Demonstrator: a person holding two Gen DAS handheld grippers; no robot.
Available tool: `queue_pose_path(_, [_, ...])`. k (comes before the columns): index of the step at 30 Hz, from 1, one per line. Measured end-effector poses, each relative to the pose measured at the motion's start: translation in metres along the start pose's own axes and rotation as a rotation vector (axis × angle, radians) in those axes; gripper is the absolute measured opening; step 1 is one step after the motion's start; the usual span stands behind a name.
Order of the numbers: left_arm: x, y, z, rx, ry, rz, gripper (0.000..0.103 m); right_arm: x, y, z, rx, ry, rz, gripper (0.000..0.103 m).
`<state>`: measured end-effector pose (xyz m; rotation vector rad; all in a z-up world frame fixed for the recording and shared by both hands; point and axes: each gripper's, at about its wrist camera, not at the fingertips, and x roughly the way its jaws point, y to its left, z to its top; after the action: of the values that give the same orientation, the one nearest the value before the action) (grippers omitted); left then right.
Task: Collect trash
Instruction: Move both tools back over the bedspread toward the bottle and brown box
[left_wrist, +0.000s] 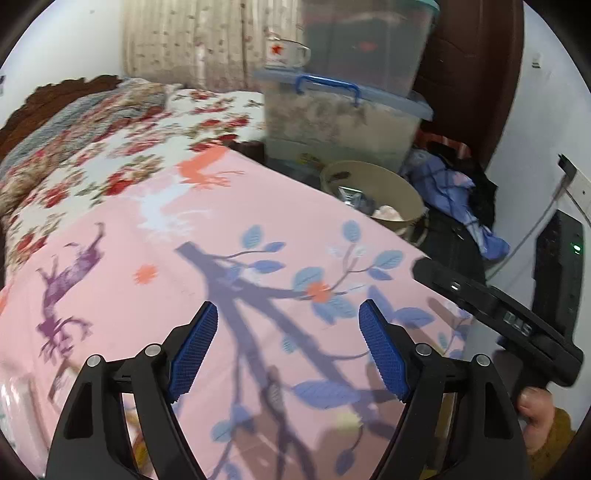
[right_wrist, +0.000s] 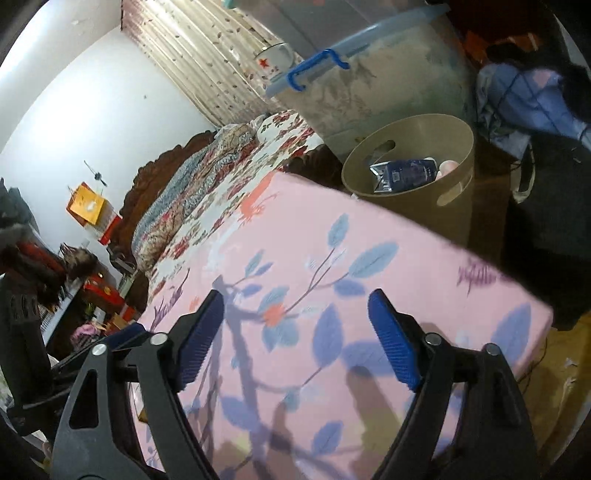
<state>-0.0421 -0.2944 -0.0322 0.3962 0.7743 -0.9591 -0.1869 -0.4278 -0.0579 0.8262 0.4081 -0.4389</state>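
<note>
Hovering w/ both grippers over pink leaf-print bedsheet (left_wrist: 258, 266): left gripper (left_wrist: 288, 350) jaws spread, nothing between; right gripper (right_wrist: 295, 339) jaws spread too, empty. Tan trash bin (right_wrist: 424, 155) off bed's far edge, on floor beside lidded plastic storage box (left_wrist: 343, 125); already holding dark blue foil wrapper (right_wrist: 402, 173) + pale crumpled bit.

Risks: no loose trash visible on sheet, so prob. a blind reach; pads could snag fabric. Bin sits tight vs bed edge and box — a drop from too far could miss onto floor. Left gripper close by right one near bed's right edge, could clash.

Unclear: motion blur; bin bottom hidden; bed's near edge cut off by gripper bodies; clothes pile (left_wrist: 454, 192) could hide scraps.
</note>
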Motion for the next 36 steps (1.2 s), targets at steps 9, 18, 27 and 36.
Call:
queue_pose_path(9, [-0.036, 0.035, -0.029, -0.038, -0.068, 0.13, 0.089, -0.015, 0.042, -0.023, -0.041, -0.018, 0.0, 0.092])
queue_pose_path(18, [-0.059, 0.052, -0.047, -0.064, -0.113, 0.168, 0.094, -0.021, 0.072, -0.042, -0.056, -0.037, -0.045, 0.099])
queue_pose_path(27, [-0.063, 0.056, -0.062, -0.115, -0.096, 0.199, 0.094, -0.024, 0.079, -0.059, -0.057, -0.018, -0.098, 0.099])
queue_pose_path(36, [-0.073, 0.044, -0.09, -0.13, -0.1, 0.154, 0.094, -0.026, 0.071, -0.073, -0.046, 0.011, -0.16, 0.099])
